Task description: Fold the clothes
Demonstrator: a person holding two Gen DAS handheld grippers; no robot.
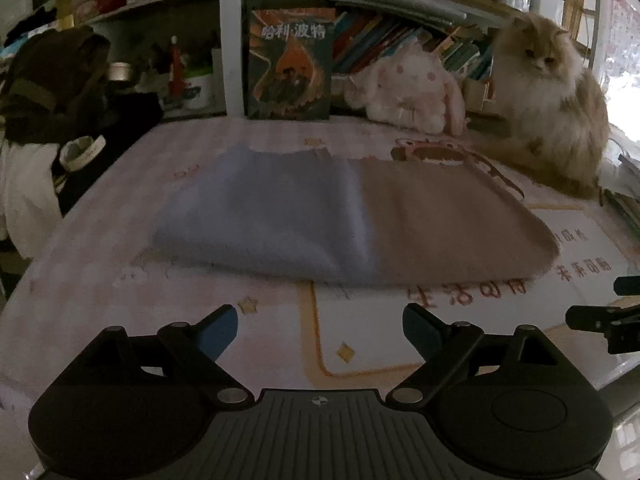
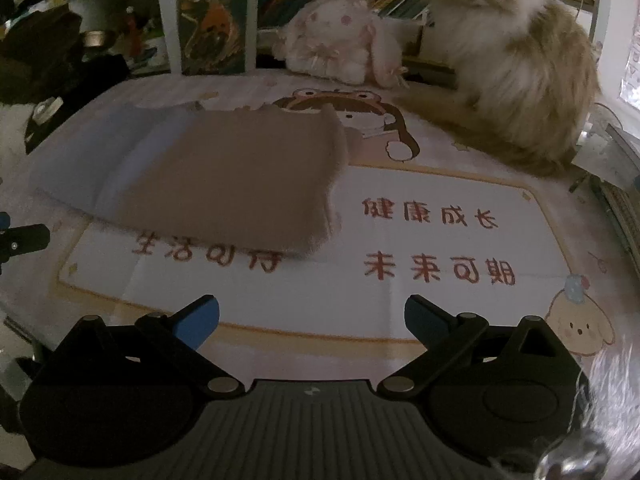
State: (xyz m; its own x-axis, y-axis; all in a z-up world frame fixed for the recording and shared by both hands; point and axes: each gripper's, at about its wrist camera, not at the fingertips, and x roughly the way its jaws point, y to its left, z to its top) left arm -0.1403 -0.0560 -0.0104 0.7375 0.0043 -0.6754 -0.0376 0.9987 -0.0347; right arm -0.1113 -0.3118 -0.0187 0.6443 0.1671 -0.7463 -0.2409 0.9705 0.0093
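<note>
The left tongs (image 1: 320,330) are standing wide, blue pads spread apart and gripping nothing. The right tongs (image 2: 312,320) are likewise standing wide and empty. Both are hovering over the bench (image 1: 120,300), short of the work.

The garment (image 1: 352,220), a soft two-tone piece with a blue half and a brown half, is lying flat ahead of both tongs. Seen from the left tongs it is lying straight ahead, its near edge a little beyond the fingertips. Seen from the right tongs it (image 2: 224,184) is lying ahead and to the left, with bare printed mat directly in front. It appears already doubled into a thick rectangle.

Judgement: the step in hand is the approach between folds, or a final check; no cloth is being held. A further fold would call for each of the tongs to be advancing to a near corner, closing on the full thickness of the layers, then lifting and carrying the edge across evenly.

A cat (image 2: 516,64) is sitting ahead and to the right of the right tongs, near the garment's far corner, beside a plush toy (image 2: 340,44); it may be intruding on the fold path.
</note>
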